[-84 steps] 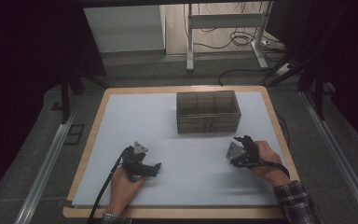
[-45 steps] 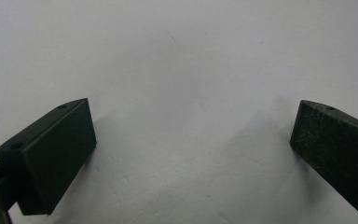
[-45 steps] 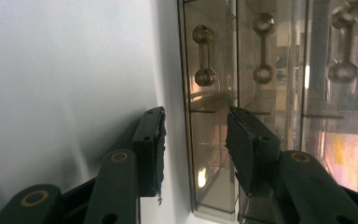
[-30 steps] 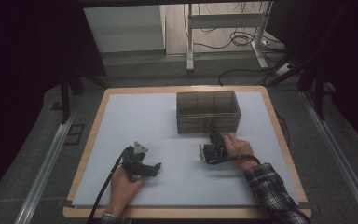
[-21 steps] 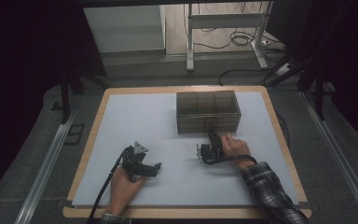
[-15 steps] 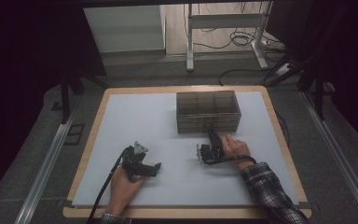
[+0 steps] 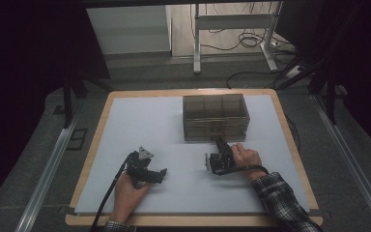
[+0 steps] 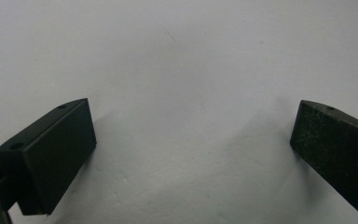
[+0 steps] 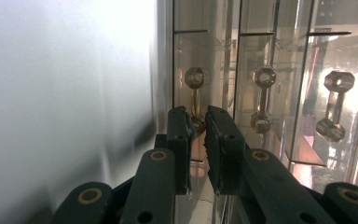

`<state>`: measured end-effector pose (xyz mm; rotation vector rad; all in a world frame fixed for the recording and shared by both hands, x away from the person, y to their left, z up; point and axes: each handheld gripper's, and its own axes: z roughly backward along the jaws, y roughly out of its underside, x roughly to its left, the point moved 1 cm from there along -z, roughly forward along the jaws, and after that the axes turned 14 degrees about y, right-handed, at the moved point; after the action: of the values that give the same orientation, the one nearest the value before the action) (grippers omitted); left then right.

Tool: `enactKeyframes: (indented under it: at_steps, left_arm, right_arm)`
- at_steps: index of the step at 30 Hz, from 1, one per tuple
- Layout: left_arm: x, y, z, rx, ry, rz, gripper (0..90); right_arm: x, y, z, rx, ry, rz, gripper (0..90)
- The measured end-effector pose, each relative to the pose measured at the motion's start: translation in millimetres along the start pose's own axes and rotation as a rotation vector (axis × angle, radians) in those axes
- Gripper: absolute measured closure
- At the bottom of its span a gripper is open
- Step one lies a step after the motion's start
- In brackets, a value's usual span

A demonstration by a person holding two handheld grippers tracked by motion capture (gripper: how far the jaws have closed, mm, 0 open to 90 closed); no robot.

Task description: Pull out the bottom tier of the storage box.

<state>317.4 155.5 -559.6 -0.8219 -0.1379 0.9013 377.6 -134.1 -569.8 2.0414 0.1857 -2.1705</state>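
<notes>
The right tongs [image 9: 196, 122] are turned on their side at the front of the clear drawer box [image 7: 216, 116], and their jaws have just been closing – now pinched on the end of the nearest drawer handle [image 9: 195, 95], with two more handles beside it. The box stands just ahead of them on the counter [image 7: 140, 125]. The left tongs [image 8: 193, 149] rest on the white counter, well apart from the box – jaws wide, nothing between them
</notes>
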Motion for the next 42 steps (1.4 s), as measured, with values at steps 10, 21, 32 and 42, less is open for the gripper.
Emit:
enactKeyframes:
  at_steps: [10,21,32,42]
  left_arm:
    - [-0.4,0.0,-0.5,-0.007,0.002,0.005,0.0]
    - [-0.3,0.0,-0.5,-0.008,0.0,0.005,0.0]
    - [-0.4,0.0,-0.4,-0.007,0.0,0.005,0.0]
    - [-0.4,-0.1,-0.4,-0.006,0.001,0.005,0.0]
  right_arm:
    - [-0.8,1.1,16.0,-0.014,-0.037,-0.02,79.9]
    - [-1.1,1.1,21.1,-0.02,-0.054,-0.024,77.9]
    - [-14.6,5.9,21.7,-0.029,-0.119,-0.087,71.5]
    - [-27.3,11.9,19.9,-0.036,-0.228,-0.158,69.5]
